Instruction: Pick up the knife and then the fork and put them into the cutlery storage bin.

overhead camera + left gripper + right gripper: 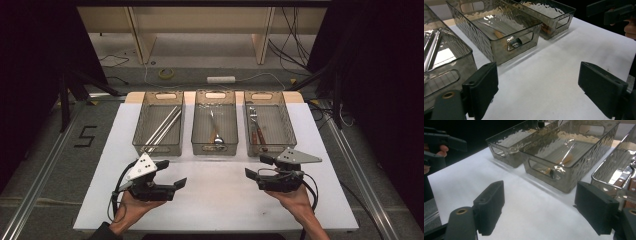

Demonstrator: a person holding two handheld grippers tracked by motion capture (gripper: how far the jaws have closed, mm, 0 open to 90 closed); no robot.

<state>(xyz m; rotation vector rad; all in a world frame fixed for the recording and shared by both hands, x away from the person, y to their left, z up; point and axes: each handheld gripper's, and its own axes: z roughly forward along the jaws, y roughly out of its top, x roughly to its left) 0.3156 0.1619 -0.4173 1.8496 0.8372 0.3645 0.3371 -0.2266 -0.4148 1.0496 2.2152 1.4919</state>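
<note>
Smoky plastic middle bin (499,47) reveals its wooden-handled spoon (215,131) from the high view.

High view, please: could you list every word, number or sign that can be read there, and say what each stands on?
"5": a single black digit marked on the grey floor left of the white table.
No other readable text: the three clear bins, the cutlery in them and the hand-held grippers show no label or brand.
</note>
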